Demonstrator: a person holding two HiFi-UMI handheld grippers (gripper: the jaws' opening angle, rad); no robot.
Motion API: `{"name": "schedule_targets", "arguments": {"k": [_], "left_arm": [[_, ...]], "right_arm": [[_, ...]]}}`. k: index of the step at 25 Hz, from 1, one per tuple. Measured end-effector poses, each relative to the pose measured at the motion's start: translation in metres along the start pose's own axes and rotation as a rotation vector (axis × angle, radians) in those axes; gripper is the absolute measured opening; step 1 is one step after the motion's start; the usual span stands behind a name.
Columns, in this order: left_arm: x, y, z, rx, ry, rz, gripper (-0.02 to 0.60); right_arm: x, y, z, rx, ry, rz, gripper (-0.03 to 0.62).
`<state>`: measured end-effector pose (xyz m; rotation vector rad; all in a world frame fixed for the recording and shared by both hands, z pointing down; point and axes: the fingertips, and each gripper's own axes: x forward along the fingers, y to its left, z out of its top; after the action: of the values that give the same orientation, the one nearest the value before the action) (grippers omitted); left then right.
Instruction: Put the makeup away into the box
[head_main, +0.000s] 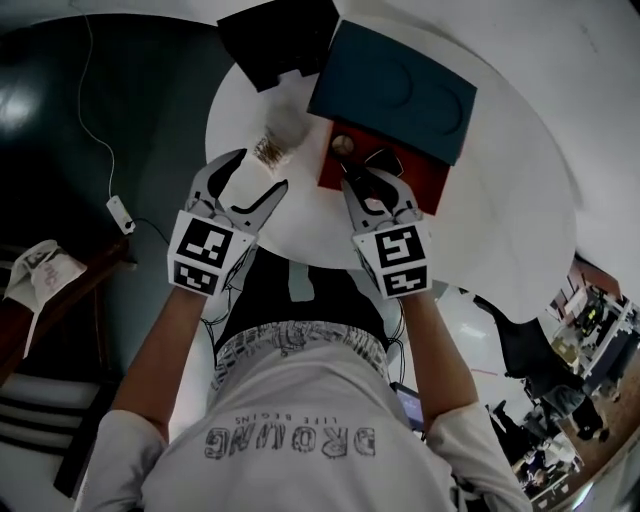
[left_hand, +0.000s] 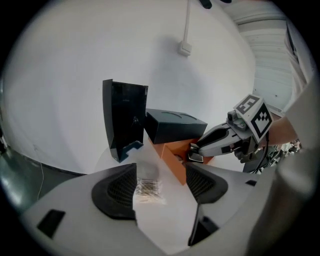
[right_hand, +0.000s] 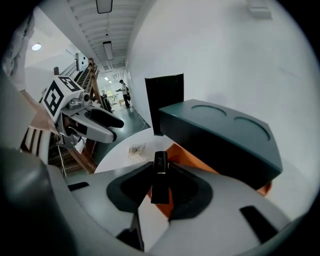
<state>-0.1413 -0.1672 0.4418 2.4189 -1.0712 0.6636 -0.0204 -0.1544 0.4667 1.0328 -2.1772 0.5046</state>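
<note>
An orange box (head_main: 431, 189) sits on the round white table (head_main: 500, 200), its dark teal lid (head_main: 395, 90) lying askew over the far part. My right gripper (head_main: 375, 186) hovers at the box's near open end, shut on a slim black makeup tube (right_hand: 159, 178) that stands upright between its pads. My left gripper (head_main: 256, 174) is open to the left of the box. A clear packet of small pins (head_main: 275, 148) lies on the table just ahead of the left fingertips, untouched. Small dark items (head_main: 385, 160) lie inside the box.
A black box part (head_main: 275, 40) stands behind the packet at the table's far edge. Dark floor surrounds the table. A white cable with a small white device (head_main: 120, 212) lies on the floor at the left. A corridor with people shows in the right gripper view.
</note>
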Motion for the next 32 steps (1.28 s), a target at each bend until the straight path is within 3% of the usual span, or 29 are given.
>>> {"name": "schedule_targets", "arguments": {"k": [19, 32], "left_arm": [[0.071, -0.065, 0.035, 0.095, 0.003, -0.184, 0.328], [0.095, -0.080, 0.035, 0.128, 0.031, -0.323, 0.328]], "right_arm": [[-0.021, -0.090, -0.059, 0.132, 0.076, -0.183, 0.106], [-0.016, -0.116, -0.079, 0.186, 0.182, -0.330, 0.106]]}}
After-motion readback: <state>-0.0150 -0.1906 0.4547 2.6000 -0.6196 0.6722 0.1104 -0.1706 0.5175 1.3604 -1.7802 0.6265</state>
